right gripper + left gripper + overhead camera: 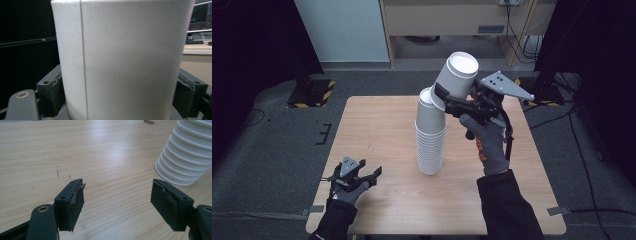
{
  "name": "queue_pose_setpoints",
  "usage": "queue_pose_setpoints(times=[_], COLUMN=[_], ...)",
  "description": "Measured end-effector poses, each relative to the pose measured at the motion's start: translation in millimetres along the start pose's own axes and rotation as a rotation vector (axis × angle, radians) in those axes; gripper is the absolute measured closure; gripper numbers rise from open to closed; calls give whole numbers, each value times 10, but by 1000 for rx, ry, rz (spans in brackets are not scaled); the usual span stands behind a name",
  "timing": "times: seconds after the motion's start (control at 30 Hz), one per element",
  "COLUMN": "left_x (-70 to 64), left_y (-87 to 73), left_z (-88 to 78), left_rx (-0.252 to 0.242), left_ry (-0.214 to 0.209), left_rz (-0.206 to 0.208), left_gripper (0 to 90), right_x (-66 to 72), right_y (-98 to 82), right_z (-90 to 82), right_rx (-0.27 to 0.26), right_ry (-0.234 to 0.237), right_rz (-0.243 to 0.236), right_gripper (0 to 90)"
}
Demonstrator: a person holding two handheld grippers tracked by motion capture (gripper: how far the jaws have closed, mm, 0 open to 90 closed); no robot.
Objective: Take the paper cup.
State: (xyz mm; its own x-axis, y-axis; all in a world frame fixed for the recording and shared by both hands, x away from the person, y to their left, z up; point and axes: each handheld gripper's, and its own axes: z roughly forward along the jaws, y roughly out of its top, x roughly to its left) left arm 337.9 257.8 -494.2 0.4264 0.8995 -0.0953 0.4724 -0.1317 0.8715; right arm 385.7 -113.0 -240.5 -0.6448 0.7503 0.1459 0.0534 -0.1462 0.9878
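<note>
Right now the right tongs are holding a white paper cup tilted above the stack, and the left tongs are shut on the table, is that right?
Not quite: the left tongs are open, jaws wide apart with bare table between them, as the left gripper view shows. The rest holds: the right tongs grip a white paper cup tilted above the stack of cups.

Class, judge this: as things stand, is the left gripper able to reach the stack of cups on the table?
Probably yes: the left gripper is open, and only bare table lies between it and the stack of cups.
</note>
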Motion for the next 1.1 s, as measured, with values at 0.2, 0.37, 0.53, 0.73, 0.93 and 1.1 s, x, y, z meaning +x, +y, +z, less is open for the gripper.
queue_pose_setpoints(times=[0.2, 0.37, 0.53, 0.73, 0.93, 1.1], left_x=[-1, -4, -12, -20, -40, -51], left_y=[5, 6, 7, 8, 11, 19], left_z=[-1, 3, 7, 8, 16, 12], left_rx=[-10, -14, -16, -21, -19, -26], left_ry=[-4, -3, 0, -5, -2, -3], left_rz=[0, 6, 12, 13, 20, 23], left_gripper=[251, 243, 245, 240, 237, 233], right_x=[-94, -155, -244, -337, -404, -444], right_y=[-17, -48, -112, -211, -328, -423], right_z=[-161, -306, -436, -549, -640, -695], right_rx=[-1, 8, 15, 23, 37, 50], right_ry=[-16, -32, -53, -67, -79, -78], right_rz=[16, 12, 22, 48, 70, 91], right_gripper=[150, 149, 149, 149, 149, 148])
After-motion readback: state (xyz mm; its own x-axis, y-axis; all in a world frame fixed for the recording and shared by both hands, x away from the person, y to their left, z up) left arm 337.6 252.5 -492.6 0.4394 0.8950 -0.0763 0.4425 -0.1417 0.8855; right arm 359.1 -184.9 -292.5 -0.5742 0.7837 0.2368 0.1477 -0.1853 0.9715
